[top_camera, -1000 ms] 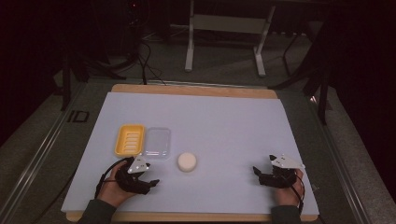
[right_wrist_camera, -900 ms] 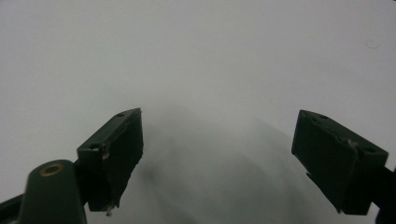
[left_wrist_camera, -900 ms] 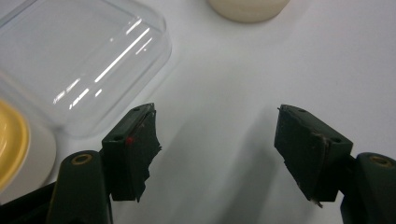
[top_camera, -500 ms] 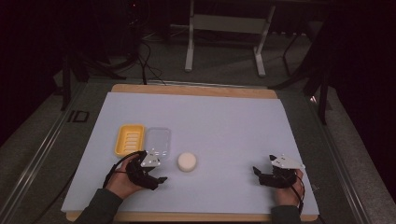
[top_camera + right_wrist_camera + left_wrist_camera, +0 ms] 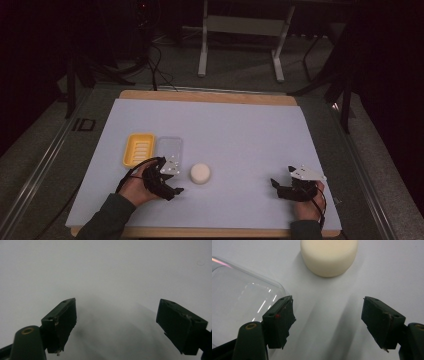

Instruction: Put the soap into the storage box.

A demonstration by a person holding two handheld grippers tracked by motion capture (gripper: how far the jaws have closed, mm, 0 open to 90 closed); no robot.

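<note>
A round cream soap bar [image 5: 200, 173] [image 5: 329, 255] lies on the white mat [image 5: 235, 135]. To its left sit a clear plastic lid [image 5: 169, 148] [image 5: 242, 295] and a yellow ribbed dish [image 5: 138, 149], side by side. My left gripper [image 5: 175, 181] [image 5: 328, 311] hovers just left of the soap and points at it. Its jaws have just been opening and hold nothing; its left jaw overlaps the lid's edge. My right gripper [image 5: 276, 185] [image 5: 117, 315] rests open at the front right of the mat, nothing between its jaws.
The mat covers a wooden board [image 5: 210, 96] on a dark-framed table. A metal stand [image 5: 240, 30] and cables lie on the floor behind. Bare mat stretches between the soap and the right gripper.
My left hand has moved right, toward the soap, and its jaws have opened from shut. The right hand has stayed put.
</note>
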